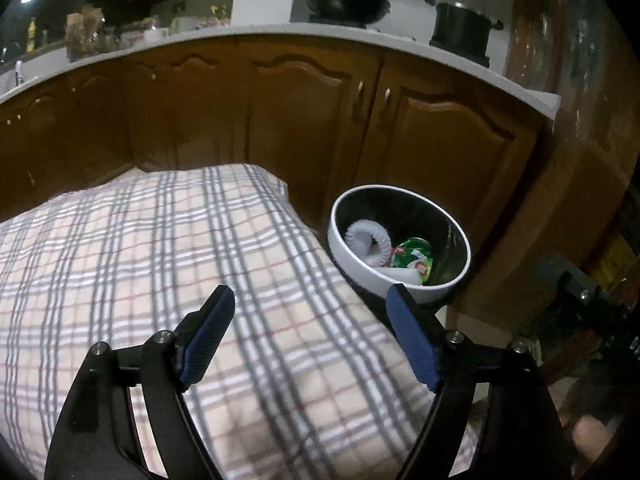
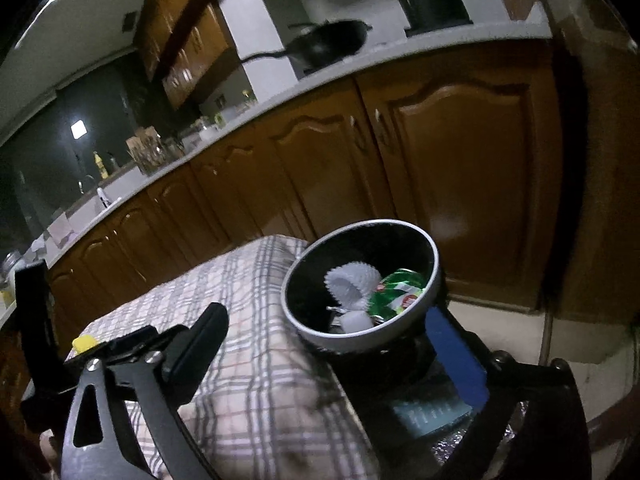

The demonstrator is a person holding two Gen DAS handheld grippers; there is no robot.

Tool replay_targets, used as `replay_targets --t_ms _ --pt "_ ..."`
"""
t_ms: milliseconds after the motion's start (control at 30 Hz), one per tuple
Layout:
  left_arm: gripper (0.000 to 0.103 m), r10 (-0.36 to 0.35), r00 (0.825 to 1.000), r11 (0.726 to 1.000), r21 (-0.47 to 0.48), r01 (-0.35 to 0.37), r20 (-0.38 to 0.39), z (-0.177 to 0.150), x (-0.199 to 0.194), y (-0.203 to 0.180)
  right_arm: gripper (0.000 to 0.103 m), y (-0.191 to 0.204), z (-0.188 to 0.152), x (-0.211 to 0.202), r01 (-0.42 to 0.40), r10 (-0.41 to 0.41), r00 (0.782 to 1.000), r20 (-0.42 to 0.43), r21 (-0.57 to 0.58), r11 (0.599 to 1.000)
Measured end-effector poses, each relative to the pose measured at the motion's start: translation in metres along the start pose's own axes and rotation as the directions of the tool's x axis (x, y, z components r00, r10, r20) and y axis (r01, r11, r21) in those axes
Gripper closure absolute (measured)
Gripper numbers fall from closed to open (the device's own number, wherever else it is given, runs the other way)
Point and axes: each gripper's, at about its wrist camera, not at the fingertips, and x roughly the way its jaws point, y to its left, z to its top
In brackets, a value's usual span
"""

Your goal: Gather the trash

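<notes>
Kitchen, dim light: brown cabinet doors [image 1: 304, 120] run under a white countertop [image 1: 256, 32]. Landmark is the round bin [image 1: 360, 260], pale outside and dark inside, standing just in front of those cabinets.

Trash already sits inside the bin: a white ruffled paper piece [image 1: 368, 240] on the side nearest the plaid cloth, a crumpled green wrapper [image 1: 414, 258] touching it on the other side. In the right wrist view the same paper [image 2: 352, 280] and wrapper [image 2: 396, 296] show, plus a small white piece [image 2: 356, 322] at the near wall of the bin [image 2: 360, 340].

Plaid cloth [image 1: 160, 280], beige with grey and red lines, covers the surface just beside the bin; its edge touches or nearly touches the bin wall, can't tell which.

Left gripper [image 1: 310, 298]: released, jaws spread wide, nothing between them, hanging over the cloth on the near side of the bin, one blue pad tip overlapping the rim in view. Right gripper [image 2: 328, 320]: also released, jaws fully apart and empty, straddling the near side of the bin in view, not touching it that I can see.

Beyond the bin, on the countertop: a black wok [image 1: 344, 2] and a dark pot [image 1: 464, 26].
</notes>
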Motion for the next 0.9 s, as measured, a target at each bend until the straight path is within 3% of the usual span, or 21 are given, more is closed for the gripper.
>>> replay_targets --t_ms 200,300,400,633,900 --pt "0.012 0.051 0.991 0.998 0.027 -0.054 0.124 -0.021 -0.042 0.008 0.000 0.022 -0.014 -0.026 -0.003 0.009 0.995 0.098 -0.060 0.998" --pt "0.000 0.096 0.973 0.994 0.021 -0.103 0.210 -0.031 -0.063 0.011 0.000 0.038 -0.016 -0.044 0.000 0.022 0.983 0.183 -0.121 0.993" --pt "0.000 0.147 0.947 0.987 0.018 -0.159 0.286 -0.044 -0.078 0.013 0.000 0.048 -0.024 -0.052 0.012 0.028 0.970 0.243 -0.161 0.987" --pt "0.000 0.169 0.941 0.982 0.030 -0.186 0.294 -0.064 -0.077 0.018 0.000 0.055 -0.060 -0.033 0.059 -0.016 0.978 0.208 -0.198 0.978" --pt "0.000 0.191 0.939 0.979 0.018 -0.205 0.287 -0.074 -0.074 0.024 0.000 0.051 -0.074 -0.025 0.072 -0.041 0.986 0.164 -0.186 0.980"
